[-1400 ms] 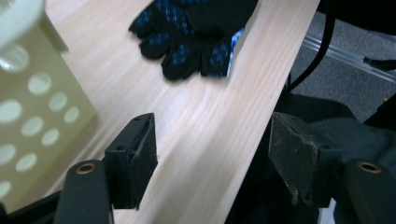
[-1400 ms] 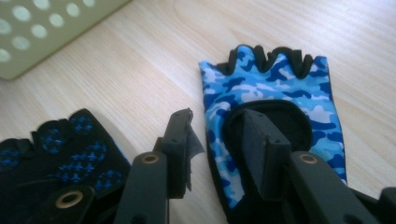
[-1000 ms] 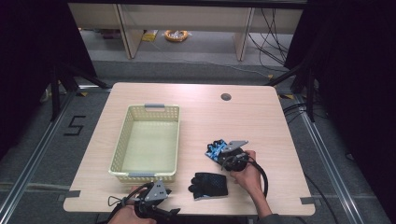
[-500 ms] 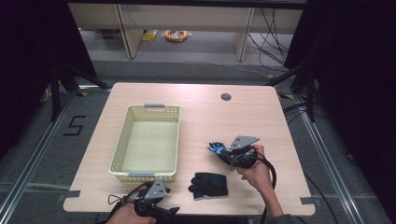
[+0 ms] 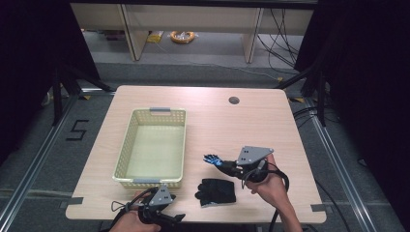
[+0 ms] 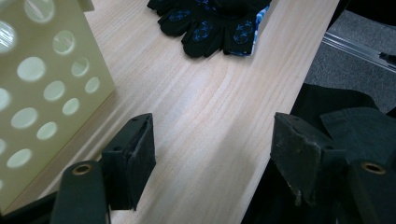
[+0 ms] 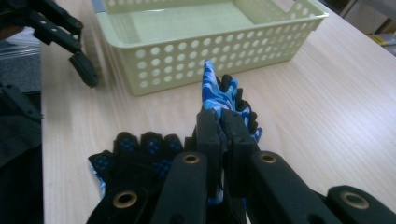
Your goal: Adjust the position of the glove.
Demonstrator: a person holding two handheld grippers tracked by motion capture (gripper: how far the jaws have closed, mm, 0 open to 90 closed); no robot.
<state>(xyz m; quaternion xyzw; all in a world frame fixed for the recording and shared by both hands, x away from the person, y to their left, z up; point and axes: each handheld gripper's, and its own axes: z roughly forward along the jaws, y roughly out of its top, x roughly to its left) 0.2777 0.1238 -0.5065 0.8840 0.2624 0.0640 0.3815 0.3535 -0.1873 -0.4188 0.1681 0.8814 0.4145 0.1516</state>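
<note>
A blue-patterned glove (image 5: 213,160) (image 7: 223,99) hangs just above the table, right of the basket, with my right gripper (image 5: 226,165) (image 7: 223,126) shut on it. A second glove (image 5: 216,191) (image 6: 212,23) (image 7: 135,154), black with blue dots, lies flat near the front edge. The yellow perforated basket (image 5: 126,152) (image 6: 42,88) (image 7: 205,51) stands empty at the left of the table. My left gripper (image 5: 167,217) (image 6: 212,163) rests at the front edge below the basket, its jaws wide apart with nothing between them; it also shows far off in the right gripper view as dark fingers (image 7: 84,67).
A round cable hole (image 5: 234,100) sits in the far right of the wooden table (image 5: 212,121). Dark floor, rails and shelving surround the table. Dark cloth (image 6: 345,121) lies beyond the table's front edge.
My right gripper has lifted the blue glove and carried it a little right and toward the front. The black glove and the left gripper have stayed in place.
</note>
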